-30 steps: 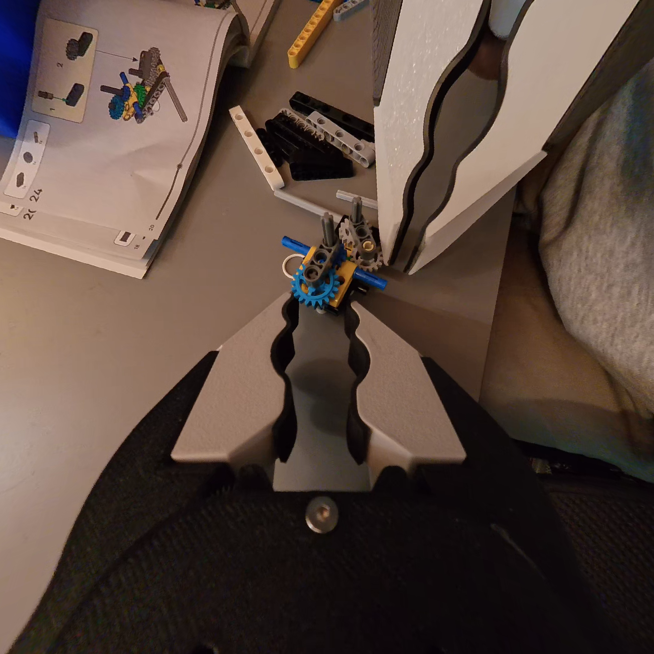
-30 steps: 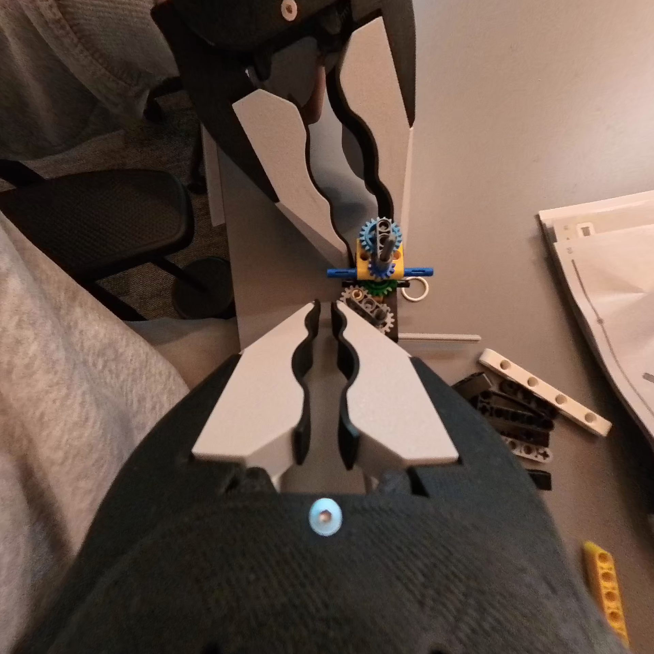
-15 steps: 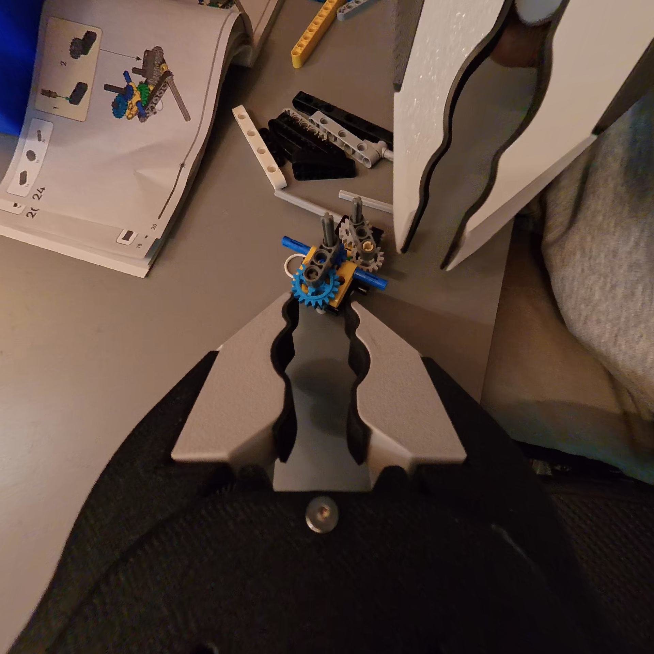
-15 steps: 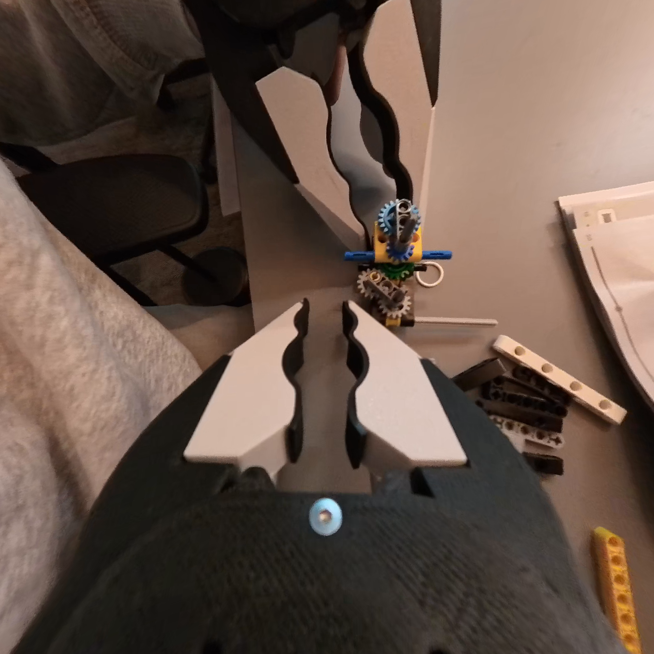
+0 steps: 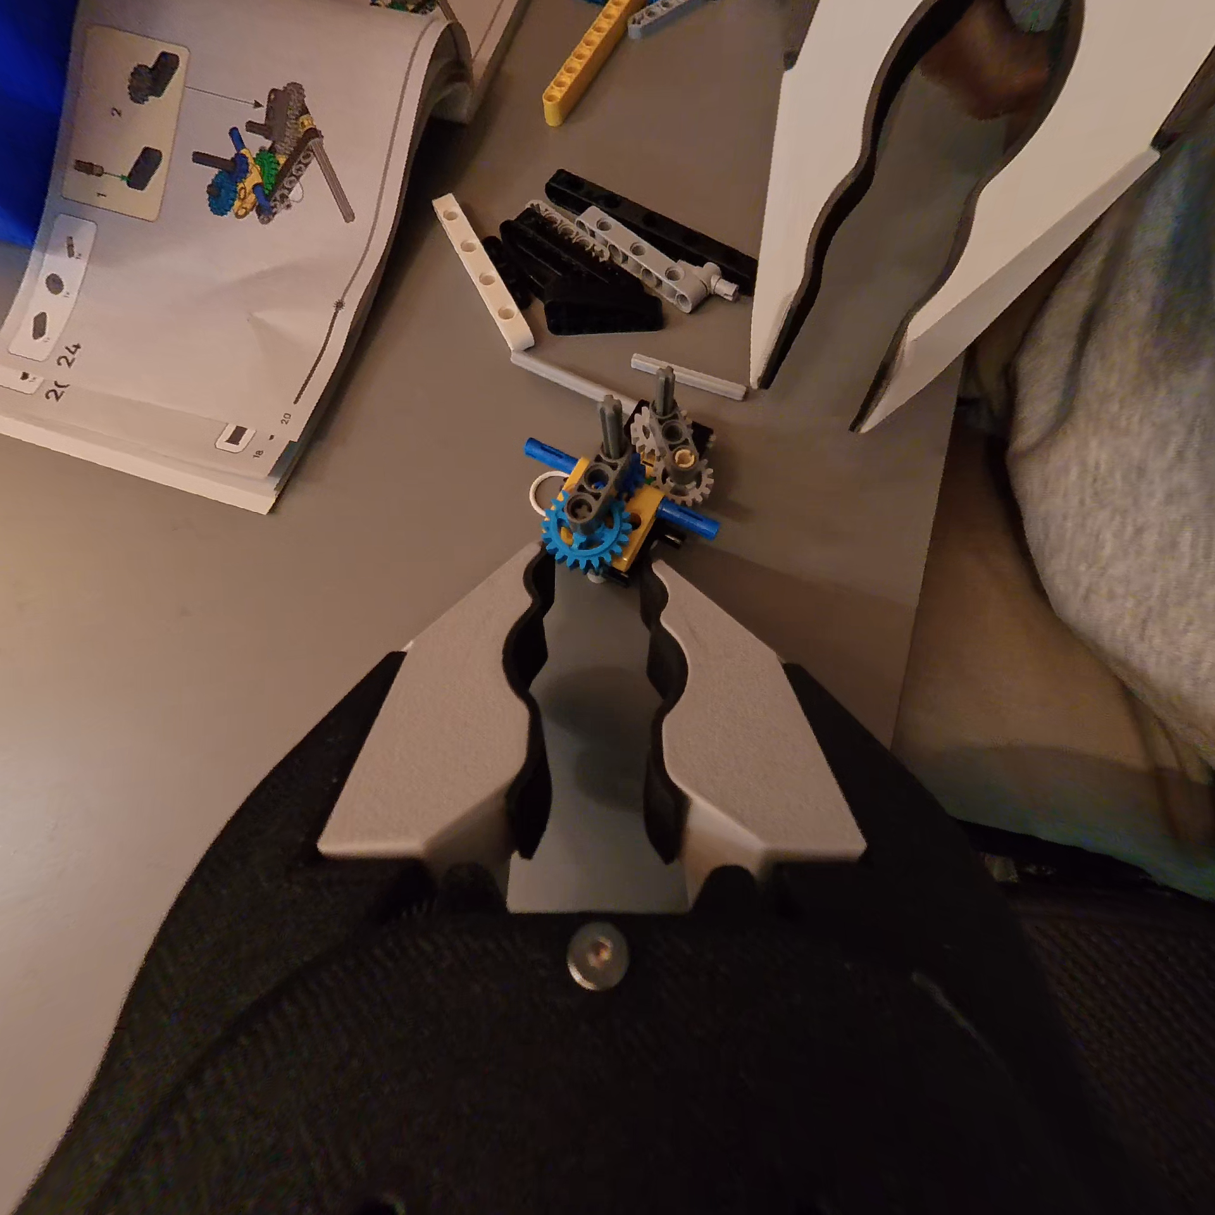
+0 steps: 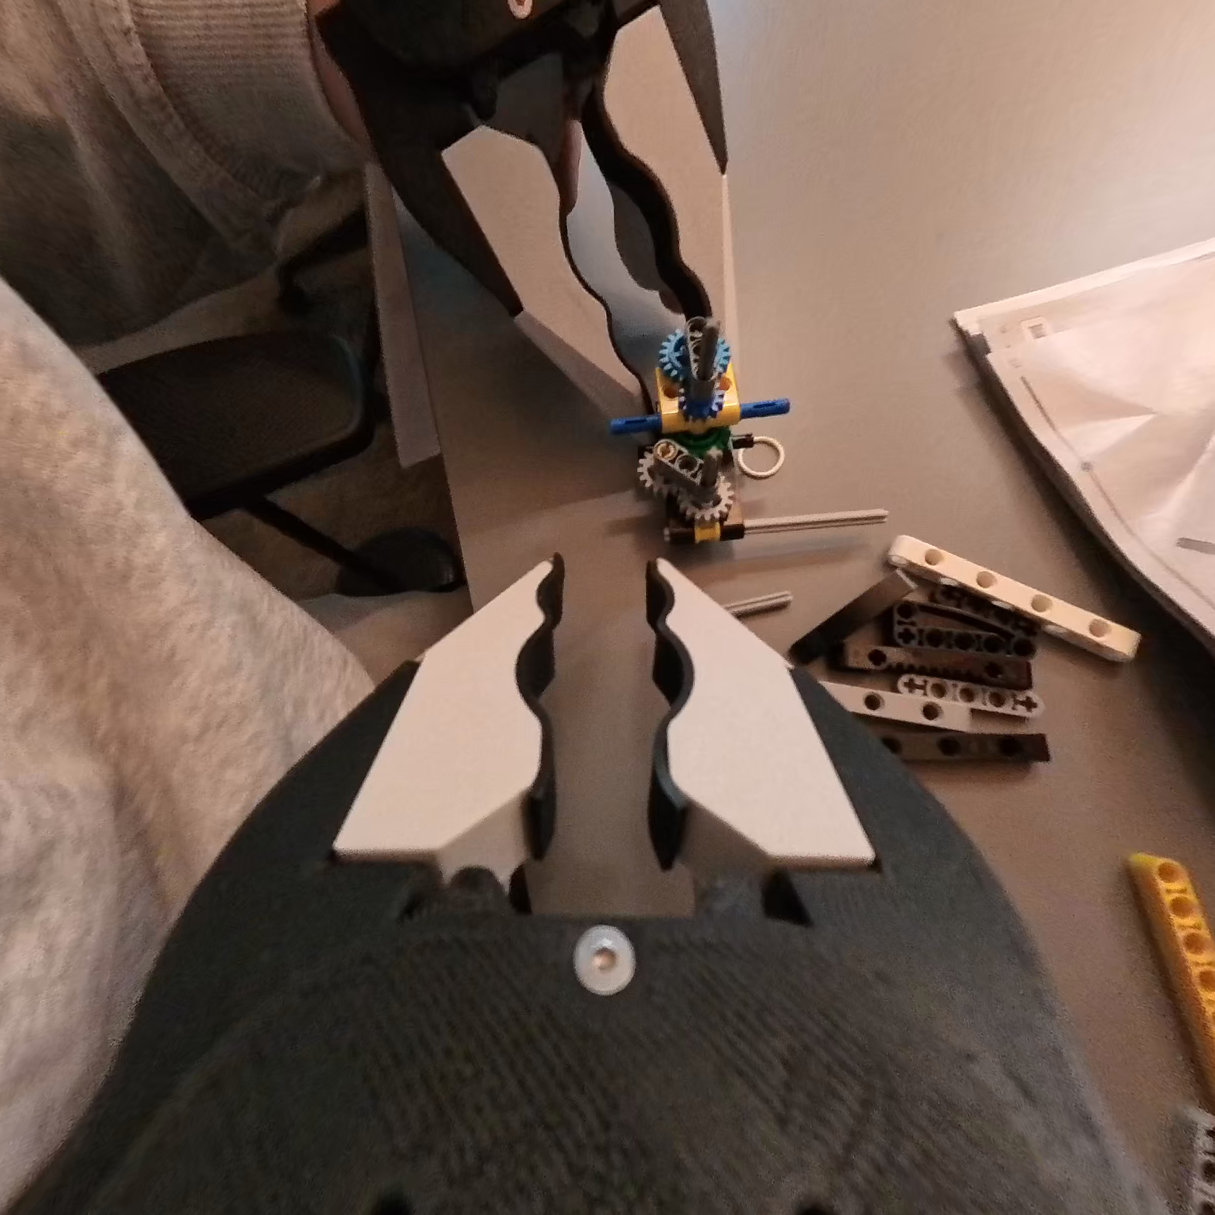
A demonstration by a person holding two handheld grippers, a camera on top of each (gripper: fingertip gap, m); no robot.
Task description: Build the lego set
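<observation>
Two grey table (image 5: 164, 657) edges; chair (image 6: 250, 407) beyond.

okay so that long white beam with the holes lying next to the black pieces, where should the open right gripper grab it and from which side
Judging by its pose, take the white beam across its narrow width near the middle, coming straight down from above with the right gripper. It lies flat on the table, hole faces up, so only its long edges offer opposing faces. One end rests by the black beams, so favour the free far end.
</observation>
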